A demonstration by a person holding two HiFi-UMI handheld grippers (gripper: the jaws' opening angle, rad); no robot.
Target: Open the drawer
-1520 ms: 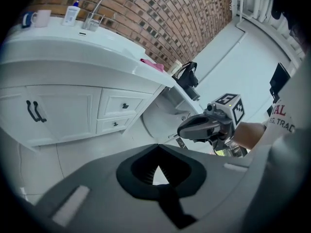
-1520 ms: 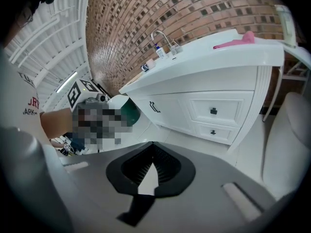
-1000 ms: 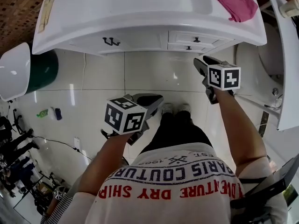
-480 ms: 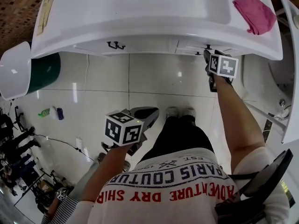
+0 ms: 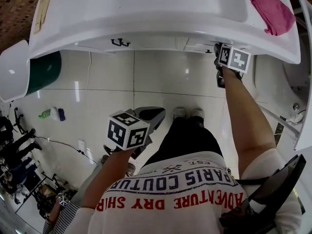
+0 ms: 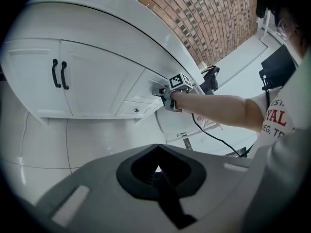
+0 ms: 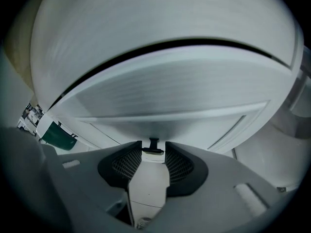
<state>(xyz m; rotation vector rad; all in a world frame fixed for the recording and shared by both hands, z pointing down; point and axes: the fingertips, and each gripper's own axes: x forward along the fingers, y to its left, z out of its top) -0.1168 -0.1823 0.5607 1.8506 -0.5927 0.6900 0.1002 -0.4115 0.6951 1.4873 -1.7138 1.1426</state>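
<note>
Drawer (image 7: 165, 108) fills the right gripper view's middle, its dark knob (image 7: 153, 146) straight ahead between the right tool's (image 7: 153, 153) spread, closing jaws, not yet pinched; the left tool (image 6: 156, 165), pressed together, hangs well apart.

Bright, glossy floor glare, fisheye edges

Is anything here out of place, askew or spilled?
Only small things: a crumpled pink cloth lies on the vanity top near its right end, and a small green item lies loose on the floor. No spill shows.
</note>
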